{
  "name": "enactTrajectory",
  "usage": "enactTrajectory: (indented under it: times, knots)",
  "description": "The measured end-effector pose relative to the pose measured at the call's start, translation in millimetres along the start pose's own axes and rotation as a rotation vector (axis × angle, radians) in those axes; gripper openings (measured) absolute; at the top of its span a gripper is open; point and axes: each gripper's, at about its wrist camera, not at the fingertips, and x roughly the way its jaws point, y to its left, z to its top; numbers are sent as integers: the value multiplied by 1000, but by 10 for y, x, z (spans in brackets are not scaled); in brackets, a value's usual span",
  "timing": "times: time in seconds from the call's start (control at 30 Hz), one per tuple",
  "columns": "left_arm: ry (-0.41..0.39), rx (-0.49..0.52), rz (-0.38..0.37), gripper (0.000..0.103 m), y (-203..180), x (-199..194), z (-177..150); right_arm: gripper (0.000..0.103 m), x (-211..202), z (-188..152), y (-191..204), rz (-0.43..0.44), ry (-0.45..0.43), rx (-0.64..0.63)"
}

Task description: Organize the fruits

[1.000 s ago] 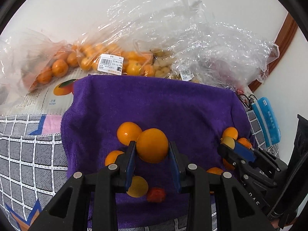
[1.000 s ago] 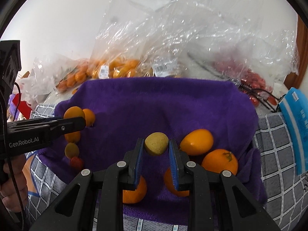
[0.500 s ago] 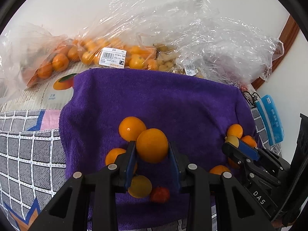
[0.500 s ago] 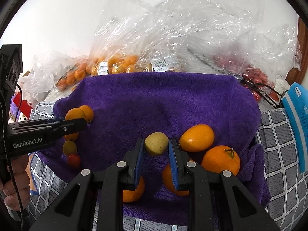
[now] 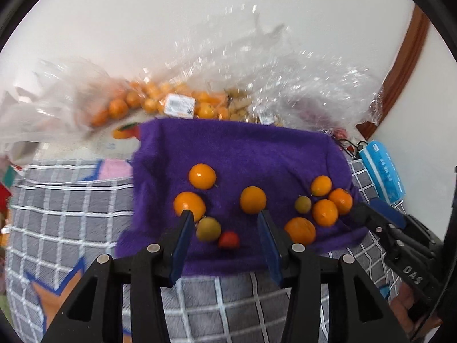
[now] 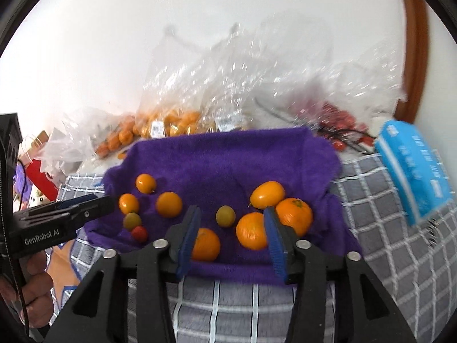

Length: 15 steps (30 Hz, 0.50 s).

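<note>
A purple towel (image 5: 242, 148) (image 6: 228, 157) holds several fruits. On its left are three oranges, one of them (image 5: 253, 200) (image 6: 168, 204) just ahead of my left gripper, a yellow-green fruit (image 5: 208, 228) and a small red tomato (image 5: 228, 239). On its right are several oranges and a yellow-green fruit (image 6: 225, 215) (image 5: 302, 204). My left gripper (image 5: 225, 225) is open and empty above the towel's near edge. My right gripper (image 6: 232, 223) is open and empty, with the yellow-green fruit lying between and beyond its fingers.
Clear plastic bags of oranges (image 5: 160, 103) and red fruit (image 6: 340, 120) lie behind the towel against the white wall. A blue packet (image 6: 414, 165) lies on the right. The grey checked cloth (image 5: 57, 200) covers the surface around the towel.
Both grippers have opened and drawn back. The orange from the left gripper and the yellow-green fruit from the right gripper now lie on the towel.
</note>
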Motion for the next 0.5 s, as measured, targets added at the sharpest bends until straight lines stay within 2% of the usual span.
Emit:
enactTrajectory:
  times: [0.03, 0.13, 0.3, 0.4, 0.43, 0.47, 0.5]
  knots:
    - [-14, 11, 16, 51, -24, -92, -43, 57, -83, -17, 13, -4, -6, 1]
    - [-45, 29, 55, 59, -100, -413, -220, 58, -409, -126, 65, -19, -30, -1]
    - [-110, 46, 87, 75, -203, -868, -479, 61, -922, -371, 82, -98, -58, 23]
    - [-151, 56, 93, 81, -291, -1151, -670, 61, -1178, -529, 83, -128, -57, 27]
    - [-160, 57, 90, 83, -311, -1218, -714, 65, -1237, -574, 77, -141, -58, 28]
    - [-171, 57, 86, 84, -341, -1311, -791, 74, -1325, -638, 80, -161, -60, 31]
    - [-175, 57, 82, 84, -364, -1362, -833, 78, -1386, -683, 83, -168, -66, 30]
